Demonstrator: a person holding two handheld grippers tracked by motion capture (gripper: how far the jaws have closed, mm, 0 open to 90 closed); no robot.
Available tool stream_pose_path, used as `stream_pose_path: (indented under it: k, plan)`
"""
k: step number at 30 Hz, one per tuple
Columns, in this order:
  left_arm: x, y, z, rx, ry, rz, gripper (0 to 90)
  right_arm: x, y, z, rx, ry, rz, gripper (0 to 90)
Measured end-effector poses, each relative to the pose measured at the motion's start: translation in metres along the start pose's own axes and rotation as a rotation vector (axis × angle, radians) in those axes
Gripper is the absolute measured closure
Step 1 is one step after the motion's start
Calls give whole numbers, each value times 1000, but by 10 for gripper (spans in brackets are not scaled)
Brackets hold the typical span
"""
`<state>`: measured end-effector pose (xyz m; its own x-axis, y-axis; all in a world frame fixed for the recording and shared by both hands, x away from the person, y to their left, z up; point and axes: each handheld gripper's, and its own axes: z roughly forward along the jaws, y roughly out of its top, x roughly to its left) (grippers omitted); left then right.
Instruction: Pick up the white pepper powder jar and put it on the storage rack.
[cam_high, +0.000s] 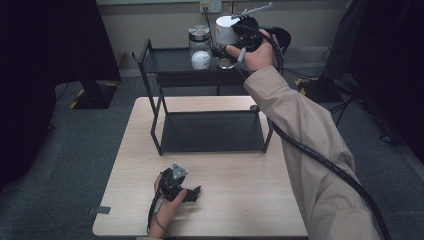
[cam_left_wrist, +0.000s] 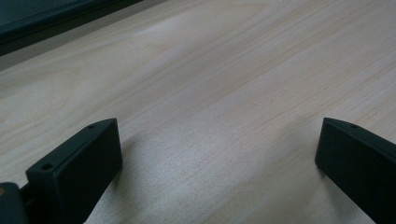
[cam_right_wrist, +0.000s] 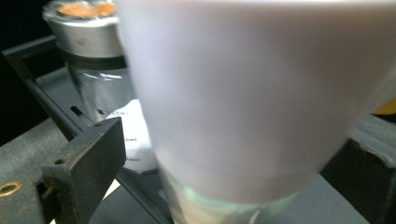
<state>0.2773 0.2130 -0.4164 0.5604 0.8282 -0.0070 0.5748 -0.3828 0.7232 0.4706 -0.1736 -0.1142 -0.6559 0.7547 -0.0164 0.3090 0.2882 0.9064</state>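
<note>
Risk lay at the shelf (cam_high: 175, 59): right gripper (cam_high: 227, 51) sat about the white-lidded jar (cam_right_wrist: 252, 102) on its top tier, grip unclear, and a loose hold could tip it into the neighbouring jar (cam_high: 200, 47); left gripper (cam_left_wrist: 219, 154) rested spread on the table (cam_high: 240, 200).

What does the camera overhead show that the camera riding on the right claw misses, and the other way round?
The high view takes in the wooden table, the whole black rack and the left claw resting open on the table. The right claw view shows printed volume marks on the metal-lidded jar. Both show that jar and the white-lidded jar beside it on the rack's top shelf.
</note>
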Motion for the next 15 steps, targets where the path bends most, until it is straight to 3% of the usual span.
stream_pose_path:
  k: [15]
  plan:
    - [0, 0, 0, 1, 0, 0, 1, 7, -11, -15, -9, 17, 21, 1]
